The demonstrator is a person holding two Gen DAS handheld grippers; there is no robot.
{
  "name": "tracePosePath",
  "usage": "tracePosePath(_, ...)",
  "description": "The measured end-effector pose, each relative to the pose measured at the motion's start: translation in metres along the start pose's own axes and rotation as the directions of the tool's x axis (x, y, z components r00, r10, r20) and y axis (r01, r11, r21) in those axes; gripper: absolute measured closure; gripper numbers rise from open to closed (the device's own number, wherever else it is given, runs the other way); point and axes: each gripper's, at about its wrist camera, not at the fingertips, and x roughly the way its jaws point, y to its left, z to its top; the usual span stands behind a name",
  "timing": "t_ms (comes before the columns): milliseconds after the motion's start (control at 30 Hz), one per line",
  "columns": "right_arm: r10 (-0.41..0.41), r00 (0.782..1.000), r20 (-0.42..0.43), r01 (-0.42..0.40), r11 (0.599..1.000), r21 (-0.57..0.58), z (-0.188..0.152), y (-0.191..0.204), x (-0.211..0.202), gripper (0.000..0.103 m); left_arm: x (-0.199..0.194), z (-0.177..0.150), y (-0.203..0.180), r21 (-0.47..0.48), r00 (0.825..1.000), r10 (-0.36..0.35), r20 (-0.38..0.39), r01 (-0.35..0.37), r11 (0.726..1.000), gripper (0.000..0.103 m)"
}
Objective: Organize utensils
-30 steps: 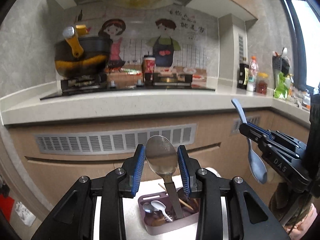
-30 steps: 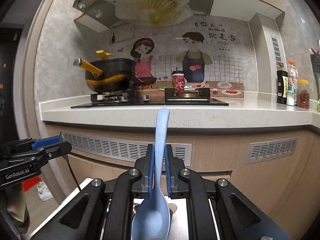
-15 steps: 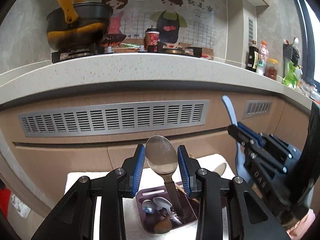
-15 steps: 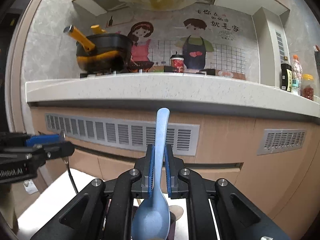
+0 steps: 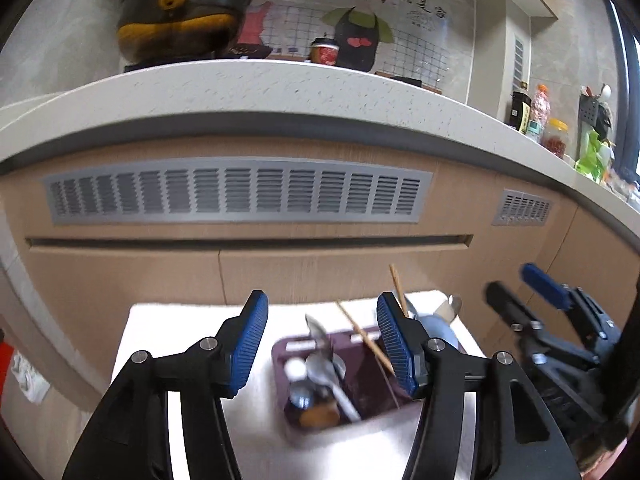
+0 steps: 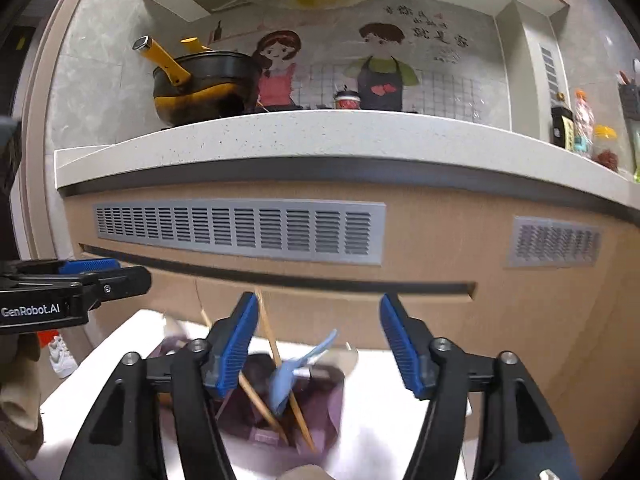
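A mauve utensil holder (image 5: 384, 396) stands on a white table (image 5: 168, 328) below both grippers. My left gripper (image 5: 322, 344) is open and empty above it; a metal spoon (image 5: 320, 344) sits inside among other spoons, with wooden chopsticks (image 5: 368, 348) leaning in it. My right gripper (image 6: 318, 346) is open and empty; a pale blue spoon (image 6: 288, 380) lies tilted in the holder (image 6: 332, 408) beside chopsticks (image 6: 272, 344). The frames are motion-blurred.
A wood cabinet front with grey vents (image 5: 240, 196) and a stone countertop (image 5: 280, 92) rises just behind the table. A black and yellow pot (image 5: 176, 24) sits on the counter. Bottles (image 5: 536, 116) stand at the right. Each gripper shows in the other's view.
Both grippers have opened. The metal spoon left the left gripper and the blue spoon left the right gripper; both are now in the holder. Both cameras have dropped lower.
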Motion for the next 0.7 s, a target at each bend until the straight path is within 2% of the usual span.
tracePosePath(100,-0.002,0.999,-0.032,0.003,1.0,0.026,-0.006,-0.008,-0.026,0.034,-0.021,-0.016,0.001,-0.015,1.0,0.013,-0.001,-0.013,1.0,0.042)
tracePosePath(167,-0.004,0.999,-0.036,0.005,1.0,0.026,-0.01,-0.011,-0.045,0.032,-0.037,-0.03,0.0,-0.013,1.0,0.021,0.006,-0.021,1.0,0.033)
tracePosePath(267,-0.03,0.999,-0.019,0.029,1.0,-0.003,-0.018,-0.009,-0.075,0.022,-0.058,-0.049,-0.006,0.005,0.999,0.041,0.007,-0.042,0.999,0.031)
tracePosePath(400,-0.018,1.0,-0.007,0.018,0.999,-0.032,-0.024,-0.007,-0.107,0.02,-0.08,-0.071,-0.01,-0.005,1.0,0.016,-0.025,-0.016,1.0,0.031)
tracePosePath(467,0.006,0.999,-0.039,-0.008,0.999,-0.042,-0.025,-0.008,-0.113,0.014,-0.09,-0.082,-0.013,-0.007,0.999,0.023,-0.028,-0.023,1.0,0.031)
tracePosePath(533,0.026,0.996,-0.088,-0.028,0.999,-0.021,-0.032,-0.01,-0.119,0.014,-0.099,-0.096,-0.013,-0.032,0.999,0.02,-0.032,-0.021,0.999,0.028)
tracePosePath(600,0.028,0.994,-0.11,-0.03,0.999,-0.016,-0.045,-0.011,-0.127,0.013,-0.11,-0.113,-0.013,-0.052,0.999,0.024,-0.022,-0.025,0.998,0.021)
tracePosePath(633,0.017,0.993,-0.12,-0.02,1.0,-0.02,-0.053,-0.01,-0.131,0.013,-0.114,-0.121,-0.014,-0.057,0.999,0.036,-0.016,-0.036,0.998,0.016)
tracePosePath(700,0.01,0.989,-0.15,-0.013,1.0,-0.024,-0.069,-0.008,-0.138,0.013,-0.123,-0.136,-0.017,-0.062,0.998,0.065,-0.006,-0.065,0.996,0.015)
